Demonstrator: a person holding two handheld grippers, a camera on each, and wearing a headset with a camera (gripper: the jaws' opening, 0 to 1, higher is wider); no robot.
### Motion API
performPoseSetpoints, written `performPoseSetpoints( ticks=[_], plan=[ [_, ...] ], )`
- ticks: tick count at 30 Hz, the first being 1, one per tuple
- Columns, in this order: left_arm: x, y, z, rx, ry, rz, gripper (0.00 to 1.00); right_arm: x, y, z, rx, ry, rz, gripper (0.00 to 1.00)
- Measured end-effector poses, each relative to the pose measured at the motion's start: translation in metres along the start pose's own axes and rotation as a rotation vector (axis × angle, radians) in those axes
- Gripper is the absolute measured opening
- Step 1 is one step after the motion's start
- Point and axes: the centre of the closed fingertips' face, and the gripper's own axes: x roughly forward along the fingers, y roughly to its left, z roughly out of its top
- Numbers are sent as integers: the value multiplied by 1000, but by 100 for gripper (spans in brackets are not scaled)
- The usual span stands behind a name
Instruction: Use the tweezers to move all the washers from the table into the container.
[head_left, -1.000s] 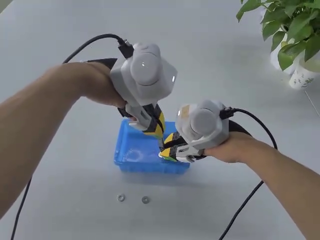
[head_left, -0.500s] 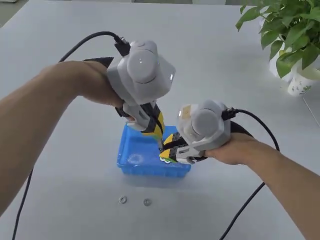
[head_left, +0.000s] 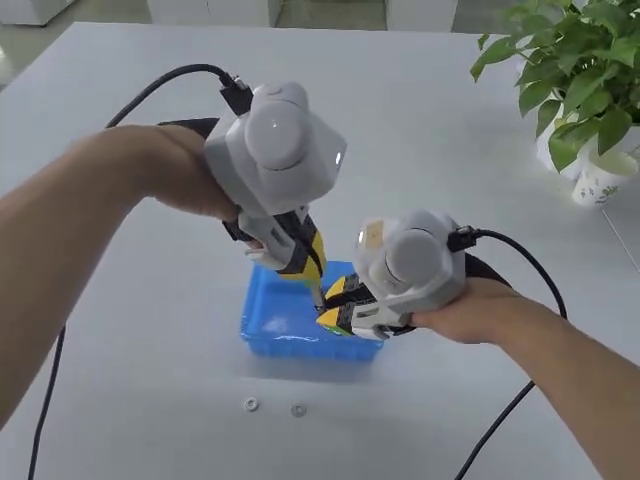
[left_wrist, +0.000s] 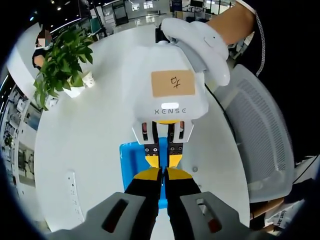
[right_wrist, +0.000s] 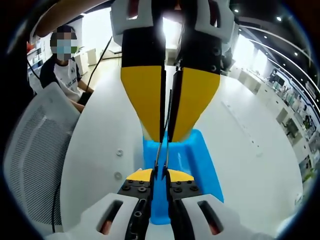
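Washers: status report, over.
Left claw shut on tweezers, right claw pinching their tips, both over the container. Two washers on table beside it. Nothing blocking.

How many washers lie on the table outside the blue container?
2. One washer and another lie side by side on the table, near the blue container's front wall. Others inside may be hidden.

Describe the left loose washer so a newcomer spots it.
Start at the blue container on the table. Two washers lie in front of it. Yours is the left washer, below the container's left corner; the right washer sits nearer its middle.
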Motion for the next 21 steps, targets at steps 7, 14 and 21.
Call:
performPoseSetpoints(
  ticks=[7, 14, 21],
  plan=[
    [-2, -15, 1, 0, 1, -6, 6, -1, 15, 3, -5, -8, 5, 11],
    [4, -29, 1, 3, 3, -13, 6, 2, 30, 0, -4, -10, 18, 11],
    [8, -42, -1, -3, 2, -19, 6, 6, 43, -2, -1, -14, 34, 11]
  ],
)
